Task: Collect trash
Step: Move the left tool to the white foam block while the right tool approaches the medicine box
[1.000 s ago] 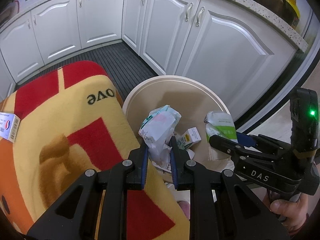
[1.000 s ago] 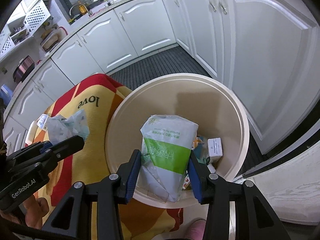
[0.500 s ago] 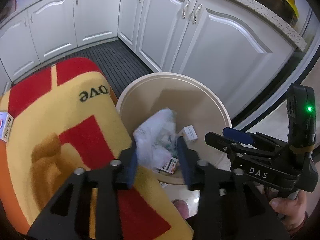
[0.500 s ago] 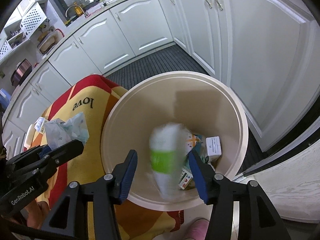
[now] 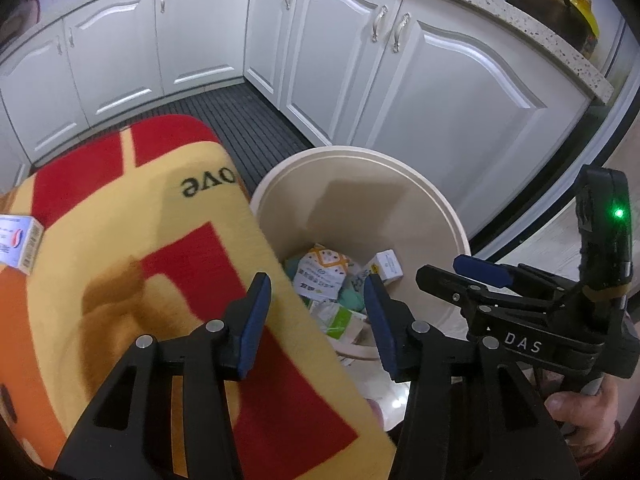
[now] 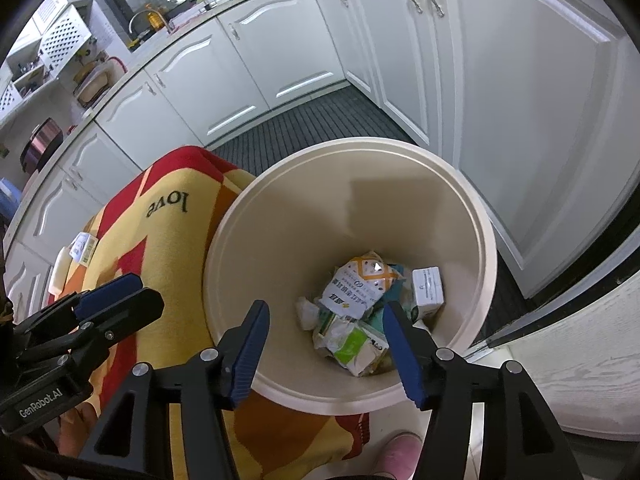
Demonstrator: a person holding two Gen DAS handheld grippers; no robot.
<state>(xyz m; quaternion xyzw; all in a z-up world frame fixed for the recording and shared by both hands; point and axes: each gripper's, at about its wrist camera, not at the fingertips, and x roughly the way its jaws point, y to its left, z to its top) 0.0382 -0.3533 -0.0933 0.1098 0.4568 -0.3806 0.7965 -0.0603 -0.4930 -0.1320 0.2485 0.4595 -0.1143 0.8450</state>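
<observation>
Trash (image 6: 356,312) is piled at the bottom of the cream bin (image 6: 476,216), mostly crumpled wrappers and small cartons. Both the left tongs (image 5: 316,312) and right tongs (image 6: 326,344) are spread wide over the bin with nothing gripped. One small box (image 5: 18,240) is left on the blanket (image 5: 120,248); it looks light and stiff-ish, probably easily crushed, so its long sides should be pinched gently.

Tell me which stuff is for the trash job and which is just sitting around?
For the job: bin, wrappers in it, small box on the blanket, left gripper, right gripper, both jaws open.

Just there: blanket, cabinets, pot.
</observation>
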